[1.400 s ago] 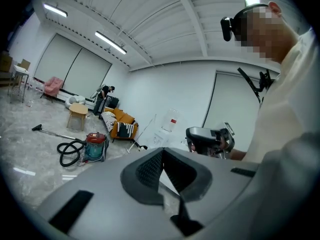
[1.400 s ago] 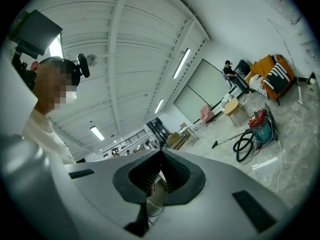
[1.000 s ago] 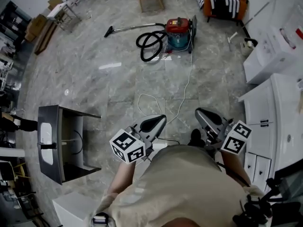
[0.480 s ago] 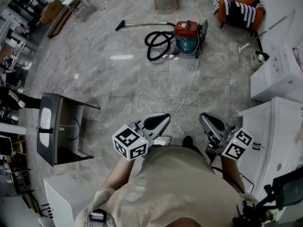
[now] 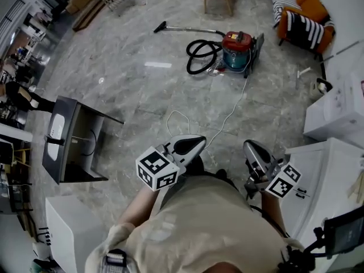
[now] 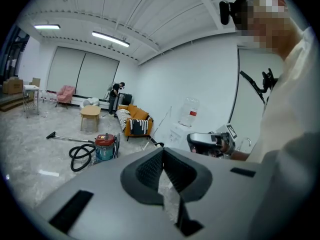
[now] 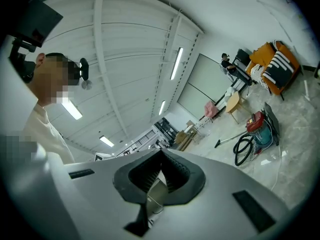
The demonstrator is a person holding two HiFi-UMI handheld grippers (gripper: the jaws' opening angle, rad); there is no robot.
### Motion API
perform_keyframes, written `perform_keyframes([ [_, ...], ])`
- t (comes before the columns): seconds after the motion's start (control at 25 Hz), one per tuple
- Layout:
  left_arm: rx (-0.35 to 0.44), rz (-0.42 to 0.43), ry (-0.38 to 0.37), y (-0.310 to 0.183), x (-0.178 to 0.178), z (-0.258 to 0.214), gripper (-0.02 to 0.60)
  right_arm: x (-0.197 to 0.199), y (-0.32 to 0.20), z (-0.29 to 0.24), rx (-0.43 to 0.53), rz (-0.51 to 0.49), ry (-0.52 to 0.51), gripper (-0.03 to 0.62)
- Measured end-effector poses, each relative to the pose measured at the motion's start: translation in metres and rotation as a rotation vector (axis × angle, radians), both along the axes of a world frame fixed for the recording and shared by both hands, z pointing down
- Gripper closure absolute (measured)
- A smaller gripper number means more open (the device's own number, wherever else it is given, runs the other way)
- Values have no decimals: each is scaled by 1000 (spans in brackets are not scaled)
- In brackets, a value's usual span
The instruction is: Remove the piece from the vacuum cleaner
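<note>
The left gripper (image 6: 162,155) has its jaws pressed together with nothing between them. Past it, on the grey floor (image 6: 30,156), a red-topped vacuum cleaner (image 6: 105,147) sits with its black hose (image 6: 79,157) coiled just beside it. An orange sofa (image 6: 136,124) stands farther back.

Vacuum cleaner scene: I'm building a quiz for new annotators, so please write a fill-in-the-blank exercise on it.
The vacuum cleaner has a ___ lid.
Its black hose lies coiled on the ___.
The left tool and the right tool both have their jaws ___.
Missing words: red; floor; shut.
</note>
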State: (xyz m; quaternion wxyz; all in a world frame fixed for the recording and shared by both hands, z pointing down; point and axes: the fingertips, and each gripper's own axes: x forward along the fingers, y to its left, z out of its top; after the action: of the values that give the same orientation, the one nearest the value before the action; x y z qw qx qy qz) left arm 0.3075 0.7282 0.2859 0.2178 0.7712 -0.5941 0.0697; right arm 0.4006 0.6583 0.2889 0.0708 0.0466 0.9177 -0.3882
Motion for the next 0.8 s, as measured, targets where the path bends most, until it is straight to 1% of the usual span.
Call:
perform_keyframes([
  [0.24, -8, 13, 7, -11, -5, 7, 577, -3, -11, 6, -14, 17, 15, 592],
  [0.4, 0, 22, 14, -23, -18, 12, 577, -9, -18, 10, -20, 36, 34, 592],
  [0.6, 30, 7, 23, -39, -59, 12, 577, -32, -32, 10, 1, 66, 63, 592],
  [0.68, 51, -6, 26, -45, -82, 8, 577, -48, -40, 6, 8, 73, 75, 592],
  [0.8, 100, -47, 36, -51, -125, -3, 577, -83, -45, 0, 43, 48, 90, 592],
])
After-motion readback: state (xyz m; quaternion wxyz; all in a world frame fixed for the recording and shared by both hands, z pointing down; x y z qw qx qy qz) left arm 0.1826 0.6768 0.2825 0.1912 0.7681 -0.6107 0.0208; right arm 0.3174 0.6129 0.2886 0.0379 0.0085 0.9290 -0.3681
